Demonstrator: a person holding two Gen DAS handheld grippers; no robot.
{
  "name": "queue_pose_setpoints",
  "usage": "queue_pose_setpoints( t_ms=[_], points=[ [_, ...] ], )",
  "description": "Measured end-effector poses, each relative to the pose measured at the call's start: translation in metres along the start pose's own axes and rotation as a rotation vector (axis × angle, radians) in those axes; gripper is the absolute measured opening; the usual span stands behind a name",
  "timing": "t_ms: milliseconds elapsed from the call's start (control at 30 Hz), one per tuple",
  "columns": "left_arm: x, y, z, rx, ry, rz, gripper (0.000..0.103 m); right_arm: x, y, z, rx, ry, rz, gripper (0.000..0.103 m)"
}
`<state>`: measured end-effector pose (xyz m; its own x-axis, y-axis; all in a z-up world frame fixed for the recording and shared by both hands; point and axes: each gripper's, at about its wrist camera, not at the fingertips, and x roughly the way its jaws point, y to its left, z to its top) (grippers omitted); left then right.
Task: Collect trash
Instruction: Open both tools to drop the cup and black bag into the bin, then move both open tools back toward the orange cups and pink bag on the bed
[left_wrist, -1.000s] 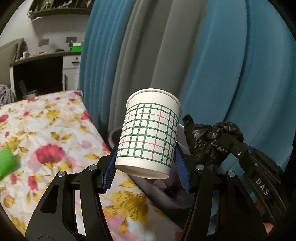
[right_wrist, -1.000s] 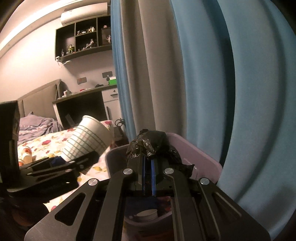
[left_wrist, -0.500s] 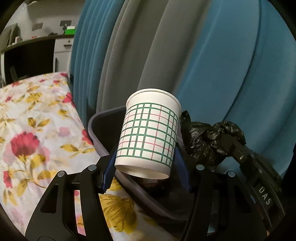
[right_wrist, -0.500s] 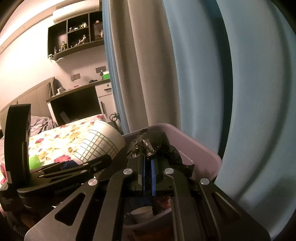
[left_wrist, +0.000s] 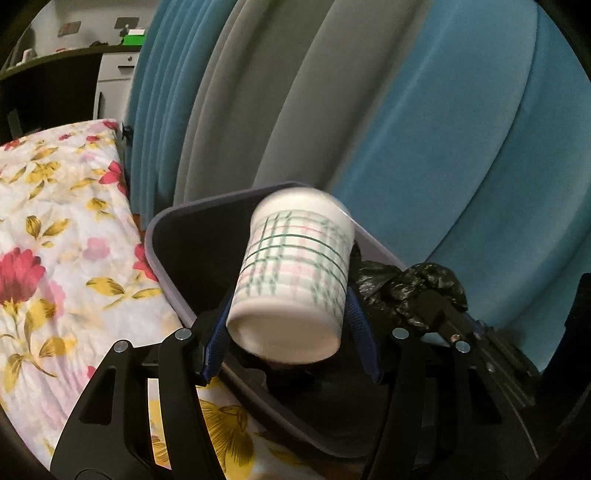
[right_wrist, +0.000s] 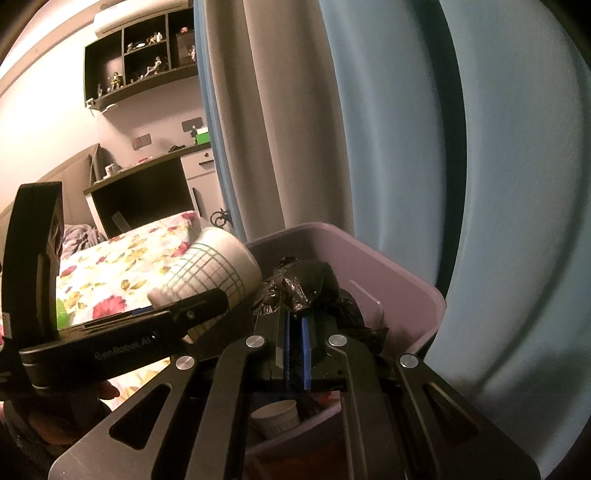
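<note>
A white paper cup with a green and pink grid (left_wrist: 291, 273) sits between the blue pads of my left gripper (left_wrist: 288, 328), which is shut on it. The cup is blurred and tips forward over a purple bin (left_wrist: 159, 236). The right wrist view shows the same cup (right_wrist: 218, 269) at the bin's left rim (right_wrist: 280, 236). My right gripper (right_wrist: 293, 321) is shut on a crumpled black plastic bag (right_wrist: 306, 284) above the bin's inside. In the left wrist view the bag (left_wrist: 413, 291) hangs just right of the cup.
Another paper cup (right_wrist: 277, 417) lies in the bin. A bed with a flowered sheet (left_wrist: 55, 221) borders the bin on the left, with something green (right_wrist: 62, 317) on it. Blue and grey curtains (left_wrist: 406, 110) hang close behind. A desk and shelves stand far off.
Both grippers have moved forward and down over the bin, which now fills more of each view. The cup has tilted forward and gone blurred. The black bag stays gripped.
</note>
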<state>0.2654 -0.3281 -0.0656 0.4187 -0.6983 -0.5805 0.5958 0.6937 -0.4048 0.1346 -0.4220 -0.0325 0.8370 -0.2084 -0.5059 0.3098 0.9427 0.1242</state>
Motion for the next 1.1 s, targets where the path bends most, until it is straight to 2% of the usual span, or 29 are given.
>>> queue_pose_setpoints(
  t_ms=[167, 233, 367, 433, 533, 567, 633, 767, 1000, 1100],
  points=[
    [0.002, 0.004, 0.0, -0.037, 0.022, -0.047, 0.058, 0.008, 0.0, 0.0, 0.0, 0.02, 0.001, 0.006],
    [0.0, 0.006, 0.0, -0.047, 0.022, -0.051, 0.064, 0.011, 0.0, 0.001, 0.0, 0.029, 0.006, 0.006],
    [-0.014, 0.011, -0.002, -0.052, -0.007, -0.014, 0.077, 0.014, 0.0, 0.002, -0.005, 0.038, 0.011, 0.009],
    [-0.026, 0.017, -0.003, -0.067, -0.033, 0.017, 0.085, 0.014, -0.001, 0.0, -0.004, 0.038, 0.018, 0.029],
    [-0.044, 0.026, -0.005, -0.082, -0.066, 0.081, 0.091, 0.013, 0.001, 0.001, 0.003, 0.027, 0.025, 0.035],
    [-0.048, 0.029, -0.005, -0.085, -0.074, 0.099, 0.092, 0.013, 0.0, 0.001, 0.005, 0.025, 0.026, 0.038],
    [-0.061, 0.035, -0.008, -0.089, -0.096, 0.142, 0.093, 0.009, 0.0, 0.001, 0.013, 0.014, 0.032, 0.049],
    [-0.084, 0.042, -0.014, -0.078, -0.124, 0.238, 0.094, -0.005, -0.001, 0.001, 0.033, -0.014, 0.033, 0.058],
    [-0.107, 0.053, -0.027, -0.091, -0.122, 0.31, 0.094, -0.033, 0.009, -0.004, 0.025, -0.063, 0.021, 0.085],
    [-0.122, 0.057, -0.034, -0.096, -0.125, 0.346, 0.094, -0.044, 0.014, -0.008, 0.018, -0.073, 0.028, 0.087]
  ],
)
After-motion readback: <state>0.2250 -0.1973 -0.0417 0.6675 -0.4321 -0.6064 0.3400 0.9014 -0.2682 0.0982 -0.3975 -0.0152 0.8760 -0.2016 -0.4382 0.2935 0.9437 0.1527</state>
